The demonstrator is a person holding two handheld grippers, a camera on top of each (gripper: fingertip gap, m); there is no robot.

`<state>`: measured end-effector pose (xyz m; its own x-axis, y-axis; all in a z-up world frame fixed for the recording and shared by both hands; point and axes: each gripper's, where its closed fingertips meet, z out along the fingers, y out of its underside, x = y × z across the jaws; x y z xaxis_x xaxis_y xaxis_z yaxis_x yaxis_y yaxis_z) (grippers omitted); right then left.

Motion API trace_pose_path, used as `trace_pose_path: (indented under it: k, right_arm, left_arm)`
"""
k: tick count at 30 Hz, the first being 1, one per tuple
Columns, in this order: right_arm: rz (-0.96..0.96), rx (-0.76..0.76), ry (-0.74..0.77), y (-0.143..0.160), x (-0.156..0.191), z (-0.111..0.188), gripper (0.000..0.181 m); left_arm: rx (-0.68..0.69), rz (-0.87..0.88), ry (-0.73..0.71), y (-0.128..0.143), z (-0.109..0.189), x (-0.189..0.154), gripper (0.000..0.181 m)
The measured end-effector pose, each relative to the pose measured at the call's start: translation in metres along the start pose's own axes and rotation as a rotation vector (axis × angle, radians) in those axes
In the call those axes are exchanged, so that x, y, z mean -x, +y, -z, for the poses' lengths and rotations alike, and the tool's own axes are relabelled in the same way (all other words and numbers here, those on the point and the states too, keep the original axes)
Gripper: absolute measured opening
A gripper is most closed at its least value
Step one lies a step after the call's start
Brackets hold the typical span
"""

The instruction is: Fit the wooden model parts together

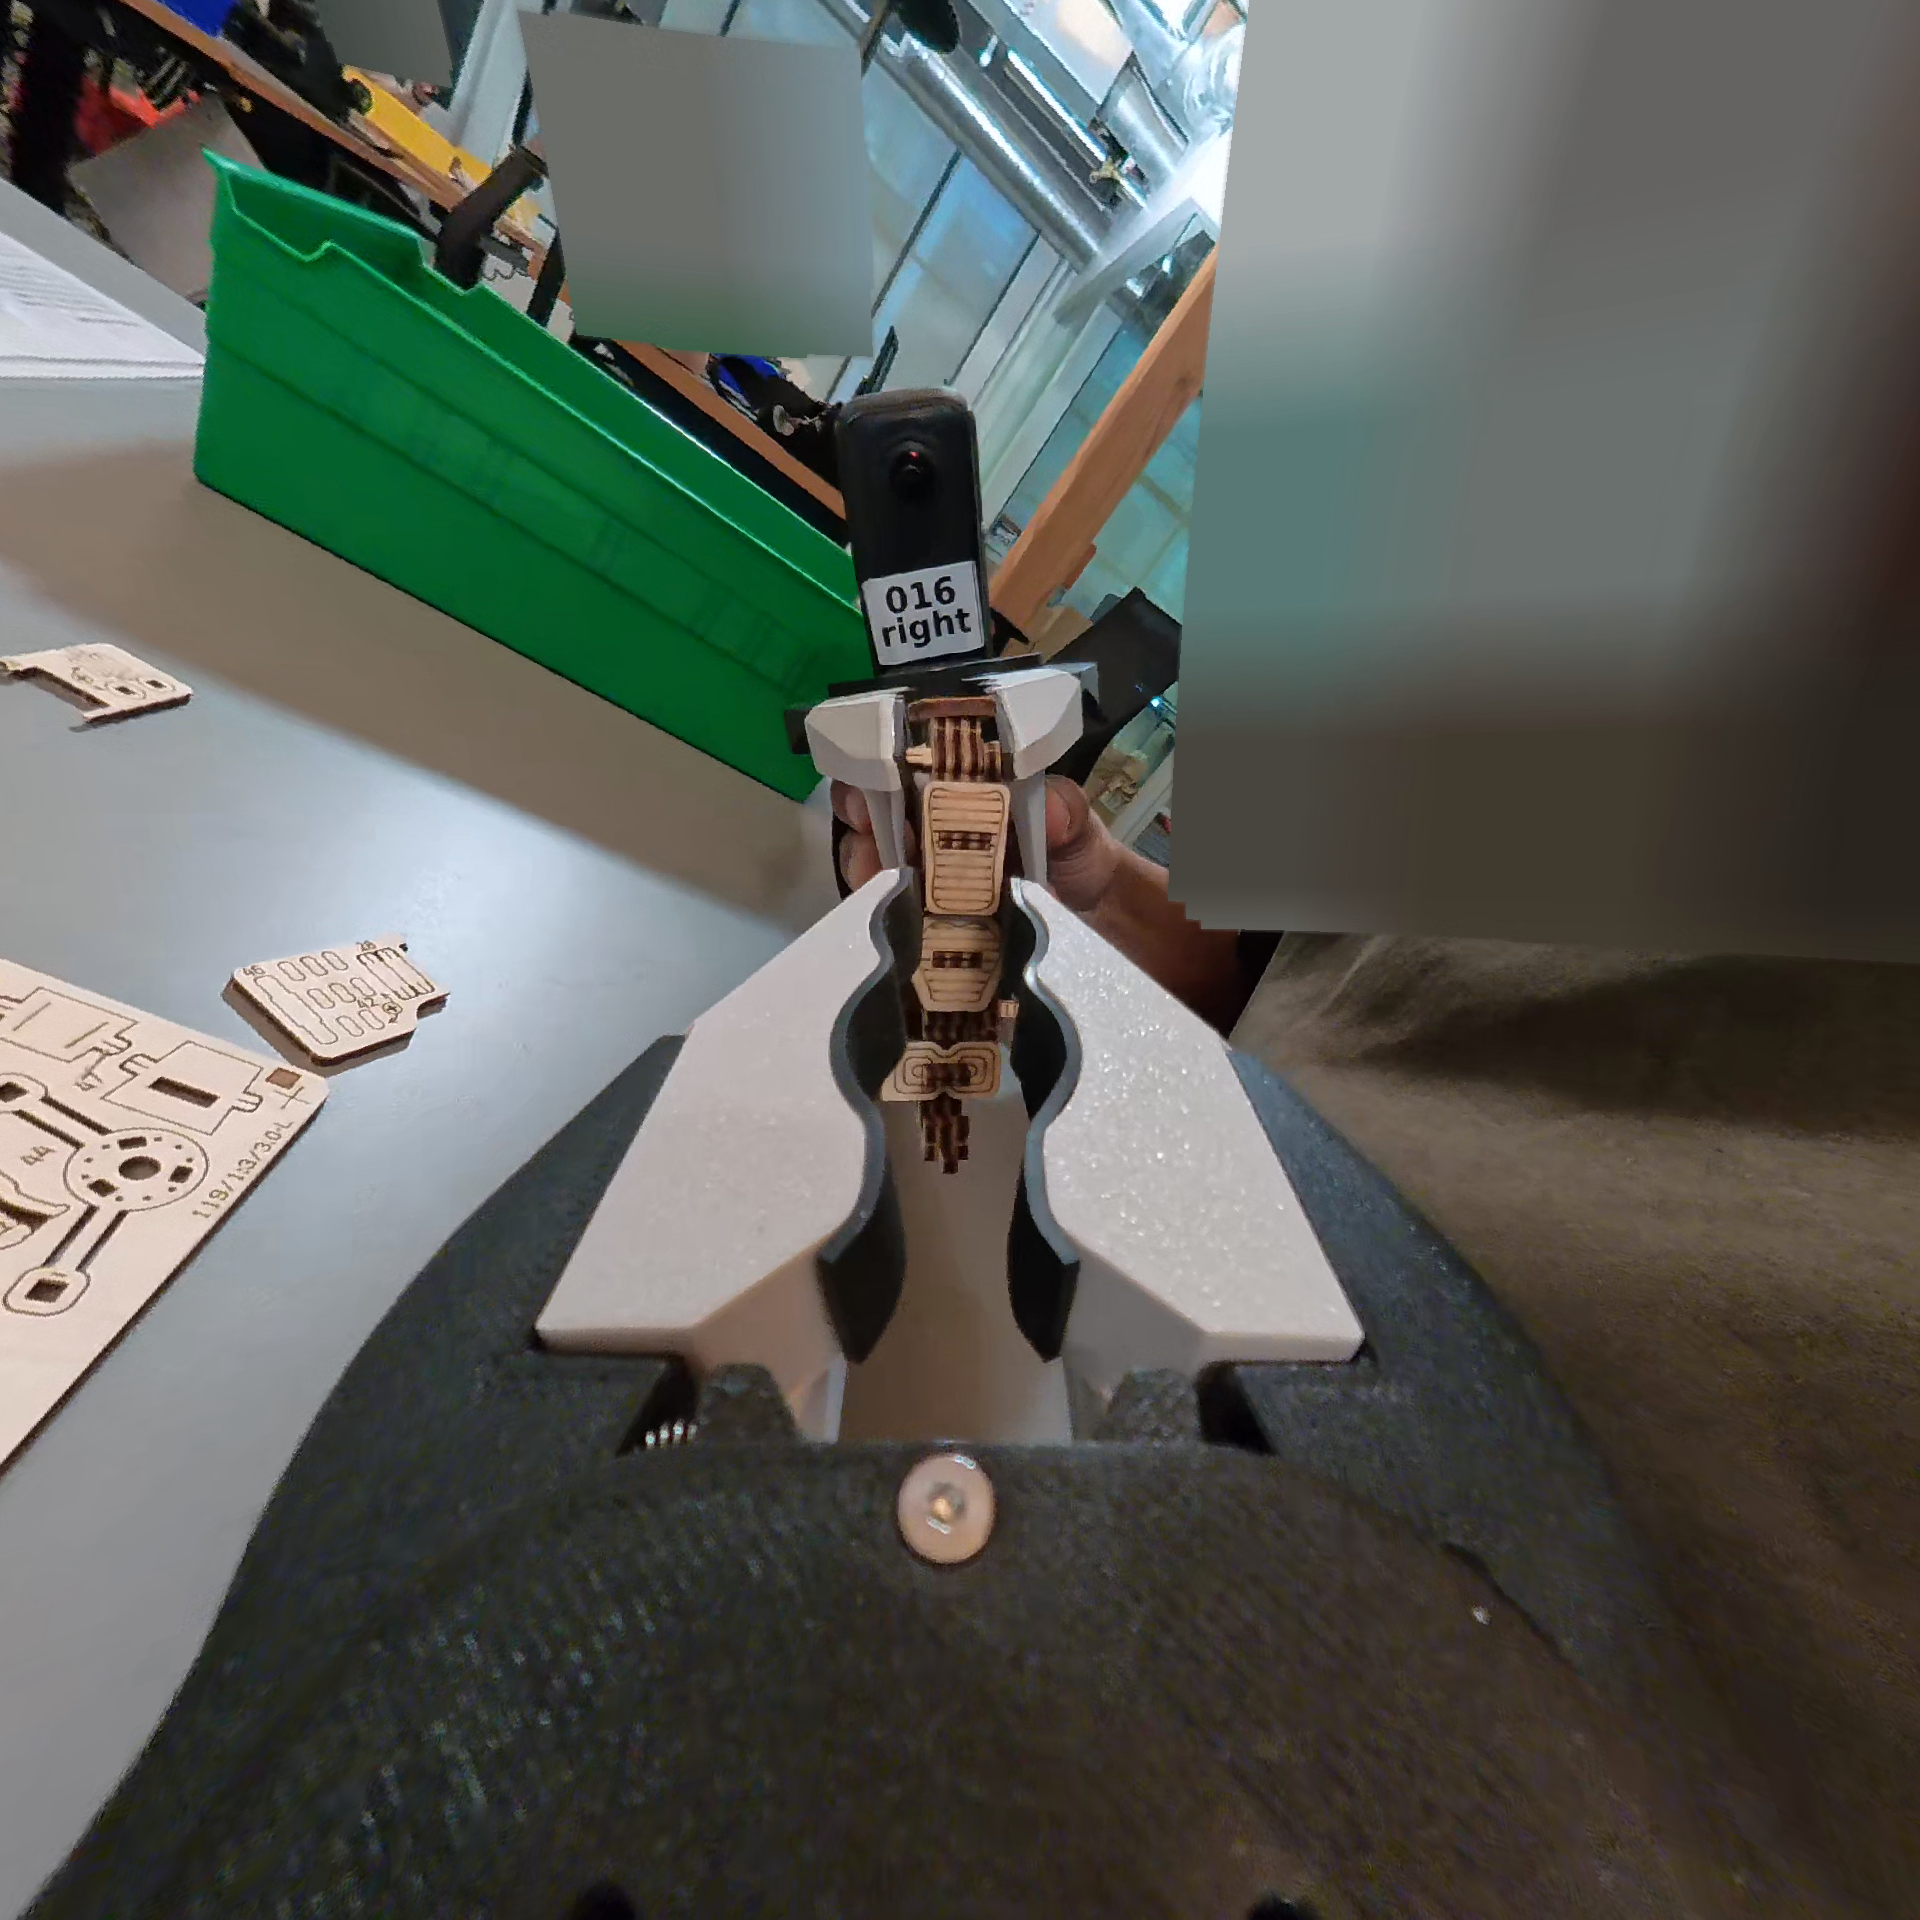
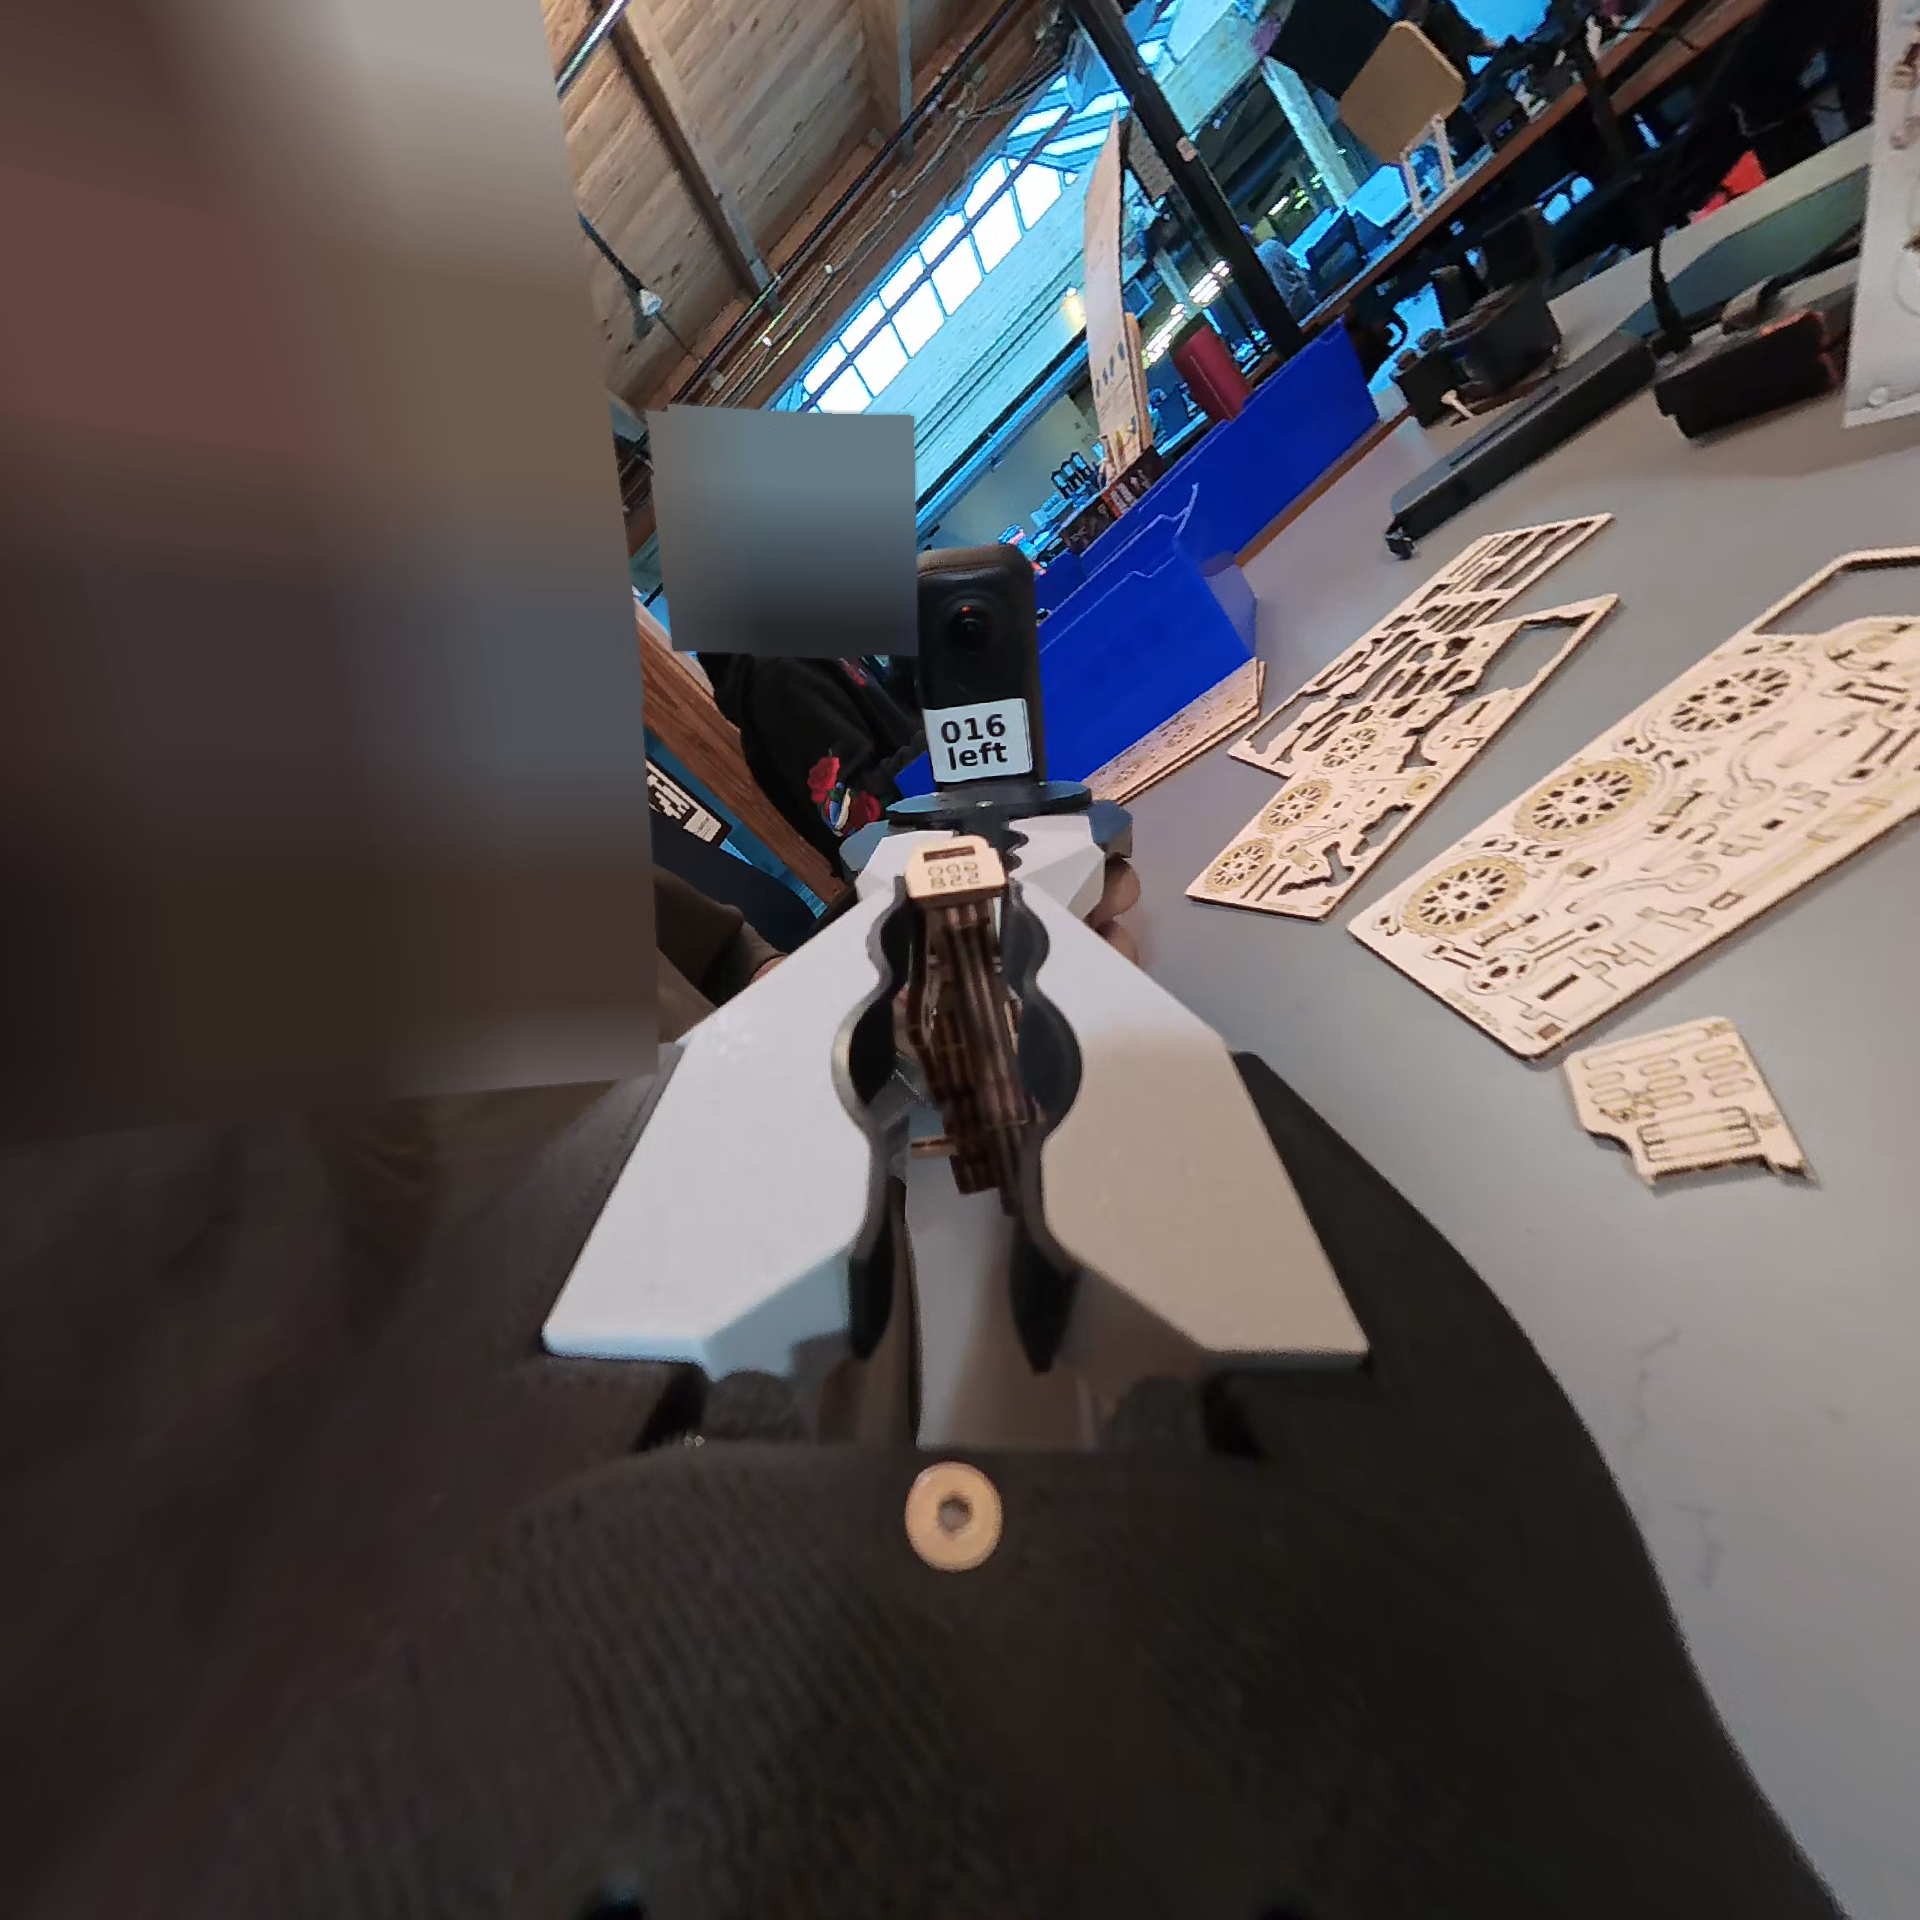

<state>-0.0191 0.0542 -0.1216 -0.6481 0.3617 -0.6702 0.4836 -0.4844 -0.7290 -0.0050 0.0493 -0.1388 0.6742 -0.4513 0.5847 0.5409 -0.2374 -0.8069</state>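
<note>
A small wooden model assembly point(image 1: 964, 831), made of stacked laser-cut plywood layers with engraved panels, hangs in the air between both grippers. My left gripper point(image 1: 958, 904) is shut on its near end. My right gripper point(image 1: 961, 774) faces it from the far side and is shut on the other end, with a person's hand point(image 1: 1091, 857) behind it. In the right wrist view, my right gripper point(image 2: 956, 935) is clamped on the layered model point(image 2: 966, 1049), and the left gripper point(image 2: 982, 868) holds the far end, where a small engraved panel shows on top.
On the grey table point(image 1: 468, 831), a plywood parts sheet point(image 1: 104, 1143) and two small offcuts point(image 1: 332, 997) point(image 1: 104, 675) lie left, before a green bin point(image 1: 468, 447). In the right wrist view, several sheets point(image 2: 1662, 831), one offcut point(image 2: 1683, 1112) and a blue bin point(image 2: 1195, 592) lie right. Both grippers' tips are close together, under 4 cm apart. The offcut point(image 2: 1683, 1112) is about equally far from each gripper, around 12 centimeters. Seen from the left wrist view point(image 1: 360, 990) as well.
</note>
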Motion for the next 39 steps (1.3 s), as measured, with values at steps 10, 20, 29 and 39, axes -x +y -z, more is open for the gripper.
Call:
trace_pose_path:
  k: [10,20,29,39]
  right_arm:
    - [0.052,0.009,-0.019,-0.002,0.004,0.003,0.025]
    - [0.154,0.060,-0.044,0.004,0.013,0.000,0.019]
    - [0.207,0.089,-0.049,0.007,0.017,0.002,0.015]
    - [0.297,0.107,-0.046,0.009,0.022,0.002,0.015]
  left_arm:
    - [0.011,-0.055,0.008,-0.001,0.001,-0.005,0.013]
    - [0.036,-0.067,0.015,0.002,0.001,-0.008,0.013]
    - [0.058,-0.057,0.052,0.006,0.000,-0.013,0.012]
    - [0.058,-0.028,0.086,0.006,0.001,-0.017,0.012]
